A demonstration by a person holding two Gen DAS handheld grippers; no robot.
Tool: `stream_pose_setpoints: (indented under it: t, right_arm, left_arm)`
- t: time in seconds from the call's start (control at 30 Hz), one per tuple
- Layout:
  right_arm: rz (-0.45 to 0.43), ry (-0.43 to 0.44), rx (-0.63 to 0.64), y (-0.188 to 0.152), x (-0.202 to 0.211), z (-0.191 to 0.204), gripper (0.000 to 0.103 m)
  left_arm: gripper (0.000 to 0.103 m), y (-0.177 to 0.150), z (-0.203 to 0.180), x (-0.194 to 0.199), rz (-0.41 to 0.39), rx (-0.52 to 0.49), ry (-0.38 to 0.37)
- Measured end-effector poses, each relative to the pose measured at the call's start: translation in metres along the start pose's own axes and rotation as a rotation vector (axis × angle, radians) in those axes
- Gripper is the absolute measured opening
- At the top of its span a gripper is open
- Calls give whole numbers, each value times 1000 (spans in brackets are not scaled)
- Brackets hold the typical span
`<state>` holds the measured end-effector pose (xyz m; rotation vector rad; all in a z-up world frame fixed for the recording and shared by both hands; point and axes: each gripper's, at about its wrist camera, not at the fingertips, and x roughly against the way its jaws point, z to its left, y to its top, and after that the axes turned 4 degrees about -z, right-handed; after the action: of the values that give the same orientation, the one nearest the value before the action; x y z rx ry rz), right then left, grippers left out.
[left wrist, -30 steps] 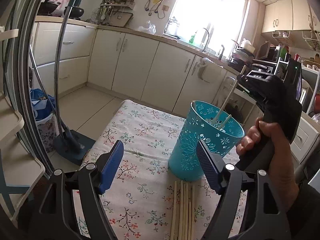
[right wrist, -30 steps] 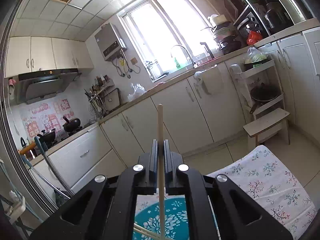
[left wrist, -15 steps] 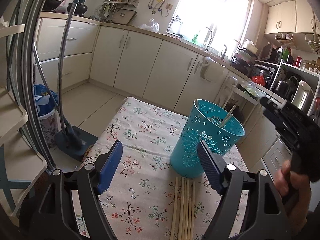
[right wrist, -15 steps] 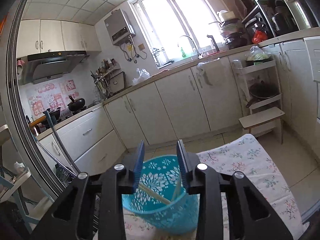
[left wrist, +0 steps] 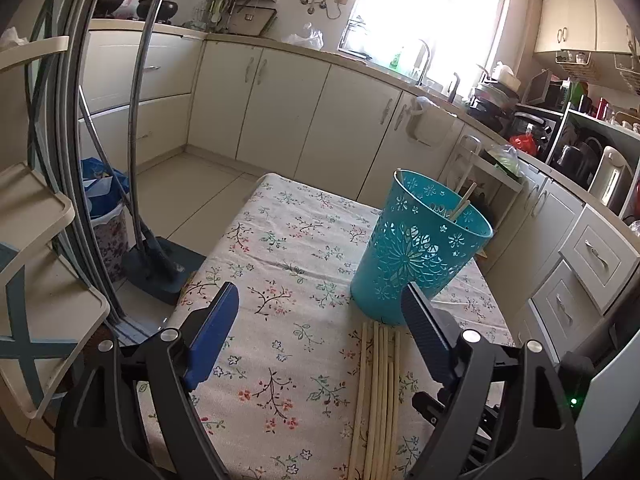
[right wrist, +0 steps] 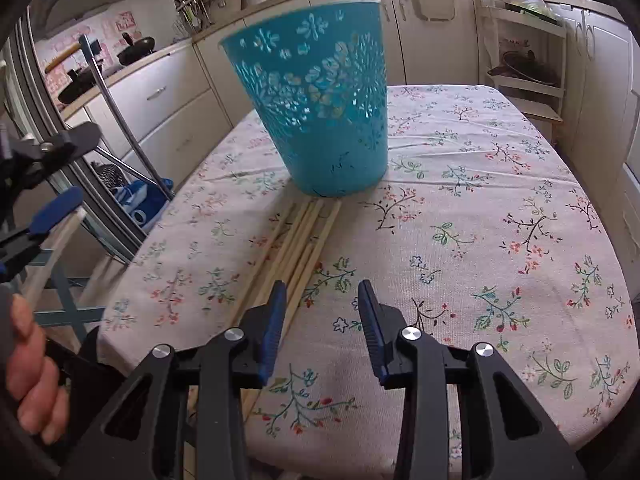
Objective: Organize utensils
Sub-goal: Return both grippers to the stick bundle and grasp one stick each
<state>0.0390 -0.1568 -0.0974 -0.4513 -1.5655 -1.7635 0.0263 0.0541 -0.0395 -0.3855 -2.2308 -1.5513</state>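
Observation:
A teal cut-out basket [left wrist: 420, 248] [right wrist: 320, 100] stands upright on the flowered tablecloth, and chopsticks [left wrist: 464, 200] lean inside it. Several loose wooden chopsticks [left wrist: 378, 392] [right wrist: 296, 240] lie side by side on the cloth, touching the basket's foot. My left gripper [left wrist: 318, 296] hovers over the near table; its jaws are opening and hold nothing. The loose chopsticks lie below its right finger. My right gripper [right wrist: 322, 292] is low over the cloth, open and empty, its left finger just above the chopstick ends. In the right wrist view, the left gripper [right wrist: 76, 168] shows at the left edge.
The table [left wrist: 288, 240] ends close on both sides. A dustpan and long handles [left wrist: 160, 268] stand on the floor to its left, by a bin with a blue bag [left wrist: 104, 208]. A white shelf rack [right wrist: 528, 52] and cabinets lie beyond. A hand [right wrist: 28, 368] grips the left tool.
The right gripper let a chopstick go into the basket, opened, and dropped from above the basket to low over the cloth before it. The left gripper's jaws spread a little wider.

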Motion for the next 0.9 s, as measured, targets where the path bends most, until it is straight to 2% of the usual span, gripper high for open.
stream_pose_setpoints:
  t: [0.23, 0.33, 0.4, 0.53, 0.63, 0.73, 0.8, 0.9]
  right_arm:
    - [40, -61, 48, 16, -29, 10, 32]
    - [58, -77, 91, 17, -29, 7, 21]
    - [65, -91, 124, 15, -25, 1, 14]
    - [78, -100, 185, 10, -11, -18, 13]
    - [99, -73, 205, 9, -1, -34, 13]
    - [102, -61, 177, 9, 6, -49, 13]
    - [99, -47, 130, 11, 6, -58, 19]
    - [91, -27, 84, 15, 3, -64, 21]
  left_arm:
    - [80, -4, -3, 4, 16, -25, -3]
    - [81, -7, -5, -2, 45, -51, 1]
    - [81, -13, -10, -15, 92, -89, 5]
    - [81, -27, -25, -45, 186, -184, 15]
    - [81, -39, -38, -73, 255, -259, 33]
    - [81, -46, -46, -93, 296, -302, 53]
    - [81, -50, -49, -103, 314, -322, 67]
    - [79, -54, -50, -114, 344, -337, 87]
